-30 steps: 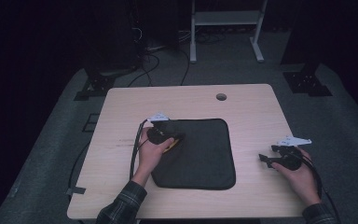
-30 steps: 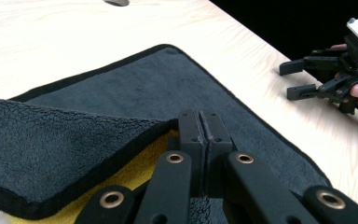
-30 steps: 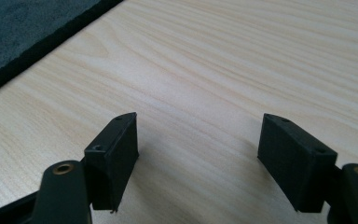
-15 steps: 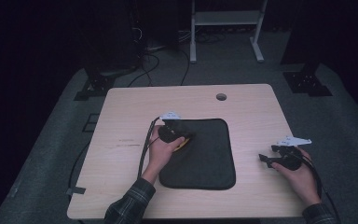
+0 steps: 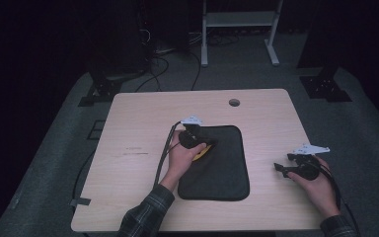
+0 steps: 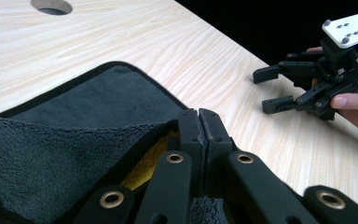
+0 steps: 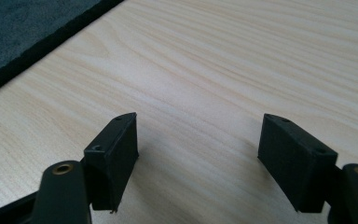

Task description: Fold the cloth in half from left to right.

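The left gripper (image 6: 199,122) has its jaws clenched on the lifted corner of a dark grey fleecy cloth (image 6: 98,107), black-edged with a yellow underside showing where that corner folds over. The cloth lies flat near the middle of the table (image 5: 138,123), toward its near edge. The right gripper (image 7: 198,154), jaws apart with nothing between them, sits over bare wood near the table's right edge.

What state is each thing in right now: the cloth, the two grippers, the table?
Dark grey cloth: lying on the table, its left corner lifted and folded over, yellow underside showing.
Left gripper: fingers shut on the cloth's lifted edge.
Right gripper: fingers open, nothing between them, low over bare wood to the right of the cloth.
Table: light wood, a round hole near its far edge.
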